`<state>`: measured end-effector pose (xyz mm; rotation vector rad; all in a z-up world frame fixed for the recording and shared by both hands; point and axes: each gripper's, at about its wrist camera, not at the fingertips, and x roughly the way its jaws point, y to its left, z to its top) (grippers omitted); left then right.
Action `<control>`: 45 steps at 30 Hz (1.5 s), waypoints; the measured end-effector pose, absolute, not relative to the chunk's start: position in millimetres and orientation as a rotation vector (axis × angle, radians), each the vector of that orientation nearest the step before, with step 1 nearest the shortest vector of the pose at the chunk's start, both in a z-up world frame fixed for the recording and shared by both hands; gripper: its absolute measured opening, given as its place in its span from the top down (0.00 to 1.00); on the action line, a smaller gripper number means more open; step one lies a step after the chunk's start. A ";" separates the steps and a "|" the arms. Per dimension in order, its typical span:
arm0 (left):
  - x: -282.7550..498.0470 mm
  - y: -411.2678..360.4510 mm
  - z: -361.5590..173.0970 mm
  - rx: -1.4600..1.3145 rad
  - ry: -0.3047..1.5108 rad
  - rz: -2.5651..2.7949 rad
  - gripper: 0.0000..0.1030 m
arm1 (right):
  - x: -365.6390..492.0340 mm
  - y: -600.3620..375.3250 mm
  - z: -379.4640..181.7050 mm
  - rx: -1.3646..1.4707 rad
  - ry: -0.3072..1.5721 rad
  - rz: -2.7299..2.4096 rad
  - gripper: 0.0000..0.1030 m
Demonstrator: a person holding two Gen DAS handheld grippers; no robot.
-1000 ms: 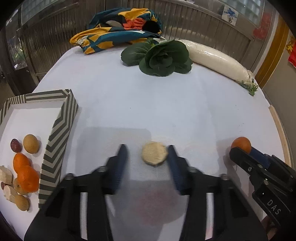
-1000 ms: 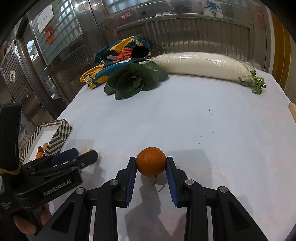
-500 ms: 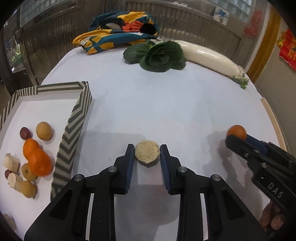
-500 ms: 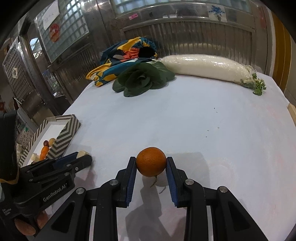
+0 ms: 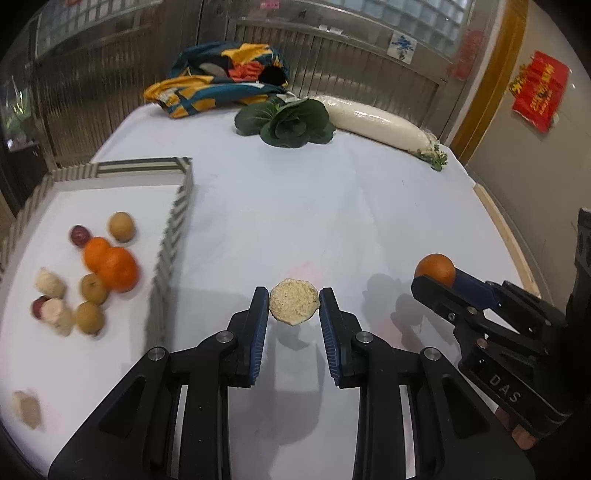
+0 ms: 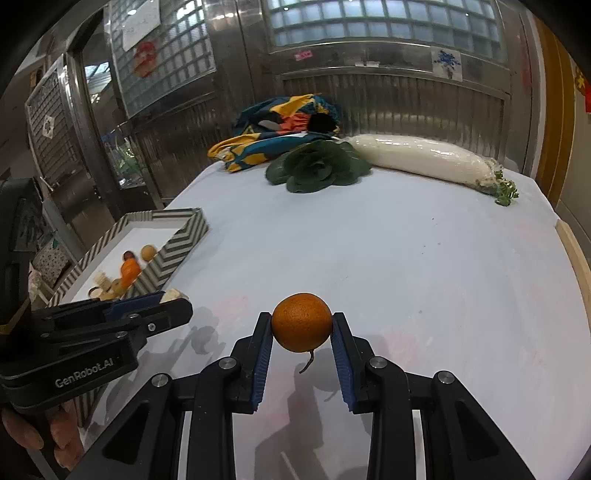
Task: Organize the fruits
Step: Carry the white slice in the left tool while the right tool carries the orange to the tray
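I see a white-covered table [image 6: 388, 258], ribbed metal wall [image 6: 388, 107], glass-block windows [image 6: 369, 22], and red poster [image 5: 539, 96] on the wall.

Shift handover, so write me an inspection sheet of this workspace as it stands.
Surface: white tablecloth, faint pink stains near the middle.
Job's things: striped tray holds oranges and small fruits; beige cut piece and orange both held above the cloth.
Clutter: leafy green, white radish, colourful cloth at the far edge.
Grippers: left gripper shut on the beige cut piece; right gripper shut on the orange.
Cables: nothing seen.
Surroundings: metal shutters, glass-block wall.
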<state>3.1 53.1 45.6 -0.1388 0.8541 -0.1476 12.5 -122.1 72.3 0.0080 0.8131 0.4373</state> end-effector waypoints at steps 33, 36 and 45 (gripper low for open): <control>-53.6 120.9 56.3 -0.070 0.759 0.011 0.74 | -27.2 -31.0 82.4 -0.065 0.798 0.578 0.70; -53.6 131.6 56.8 -0.080 0.758 0.031 0.74 | -26.8 -18.0 82.7 -0.077 0.799 0.598 0.70; -58.7 172.8 60.8 -0.110 0.748 0.103 0.74 | -27.2 16.8 88.5 -0.114 0.792 0.667 0.70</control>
